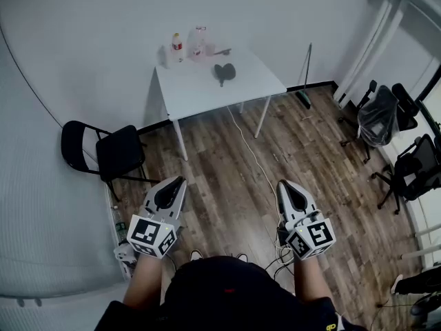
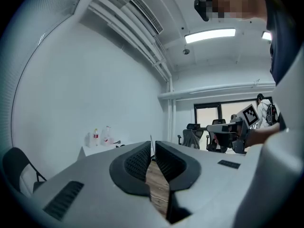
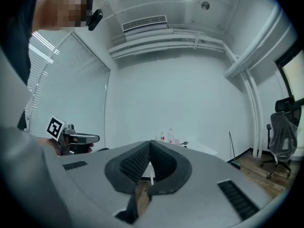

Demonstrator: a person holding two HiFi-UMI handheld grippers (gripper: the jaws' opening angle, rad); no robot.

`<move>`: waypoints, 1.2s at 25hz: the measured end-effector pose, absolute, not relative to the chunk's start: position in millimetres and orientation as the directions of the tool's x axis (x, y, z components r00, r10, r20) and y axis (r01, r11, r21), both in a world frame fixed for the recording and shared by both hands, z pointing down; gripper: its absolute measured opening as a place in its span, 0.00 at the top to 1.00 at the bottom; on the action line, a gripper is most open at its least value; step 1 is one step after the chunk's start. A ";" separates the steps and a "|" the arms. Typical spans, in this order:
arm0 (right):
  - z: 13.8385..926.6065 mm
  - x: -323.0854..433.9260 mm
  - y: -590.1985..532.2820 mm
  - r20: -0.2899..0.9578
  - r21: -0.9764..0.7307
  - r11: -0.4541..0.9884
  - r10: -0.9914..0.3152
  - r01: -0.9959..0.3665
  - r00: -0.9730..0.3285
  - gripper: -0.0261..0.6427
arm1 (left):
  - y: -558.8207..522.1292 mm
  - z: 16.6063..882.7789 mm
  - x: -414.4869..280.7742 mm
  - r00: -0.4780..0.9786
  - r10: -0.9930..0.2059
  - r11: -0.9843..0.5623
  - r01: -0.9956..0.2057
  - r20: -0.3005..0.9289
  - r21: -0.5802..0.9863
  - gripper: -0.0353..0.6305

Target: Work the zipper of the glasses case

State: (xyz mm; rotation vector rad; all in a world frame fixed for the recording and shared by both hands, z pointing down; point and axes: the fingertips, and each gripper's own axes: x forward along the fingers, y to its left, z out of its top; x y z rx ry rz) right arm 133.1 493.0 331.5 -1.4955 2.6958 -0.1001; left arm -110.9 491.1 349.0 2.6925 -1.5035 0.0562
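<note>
1. My left gripper (image 1: 179,182) has its jaws together, with nothing between them.
2. My right gripper (image 1: 283,185) is closed and empty too.
3. The glasses case (image 1: 224,72) lies near the white table's (image 1: 200,95) far edge, right of the bottles (image 1: 186,47) at its far-left corner, well apart from both grippers.

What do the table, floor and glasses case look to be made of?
Table: white, smooth matte top, likely laminate, on thin white metal-looking legs.
Floor: wood-look planks with visible grain and seams, possibly laminate.
Glasses case: dark, matte; too small to tell the material.
</note>
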 end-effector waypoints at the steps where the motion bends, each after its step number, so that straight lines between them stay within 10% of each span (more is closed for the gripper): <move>1: 330.4 135.5 493.5 -0.026 -0.095 0.526 -0.850 -0.845 -0.526 0.93 | 491.6 348.3 -109.4 0.525 -0.849 -0.524 -0.851 0.059 0.035 0.88; 30: 390.4 270.0 493.3 -0.018 -0.281 0.530 -0.836 -0.800 -0.548 0.93 | 488.3 375.8 5.1 0.498 -0.859 -0.492 -0.867 0.121 0.073 0.88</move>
